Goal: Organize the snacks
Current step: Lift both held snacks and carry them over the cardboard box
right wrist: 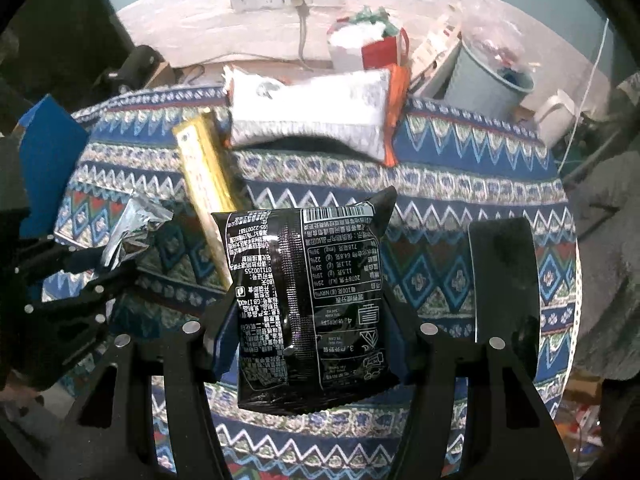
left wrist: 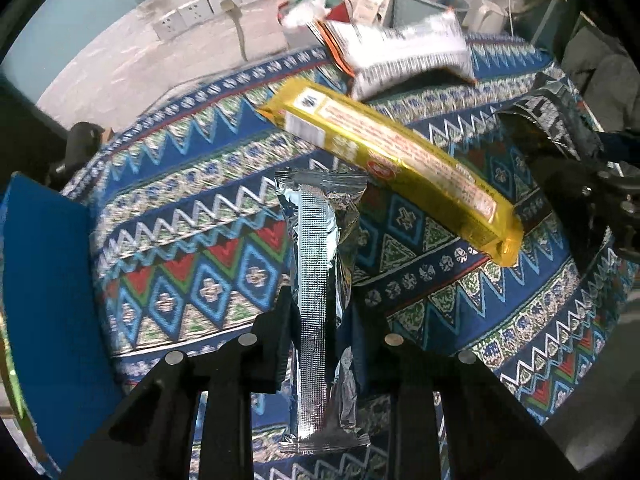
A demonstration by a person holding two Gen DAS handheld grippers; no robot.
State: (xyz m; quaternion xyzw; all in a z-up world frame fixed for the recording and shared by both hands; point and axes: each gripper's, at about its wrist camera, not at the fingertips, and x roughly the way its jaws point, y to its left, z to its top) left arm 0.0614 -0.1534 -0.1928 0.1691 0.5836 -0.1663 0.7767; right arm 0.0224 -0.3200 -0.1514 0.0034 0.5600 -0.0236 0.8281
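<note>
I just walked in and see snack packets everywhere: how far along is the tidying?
Nothing looks sorted yet. In hand: the left gripper is shut on a silver packet, and the right gripper clamps a black packet. Left: the gold packet and white packet lie on the patterned cloth.

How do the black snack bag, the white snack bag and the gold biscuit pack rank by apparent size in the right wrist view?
1. Black snack bag, though nearness to the camera inflates it.
2. White snack bag, lying farther back.
3. Gold biscuit pack, partly hidden behind the black bag.
</note>
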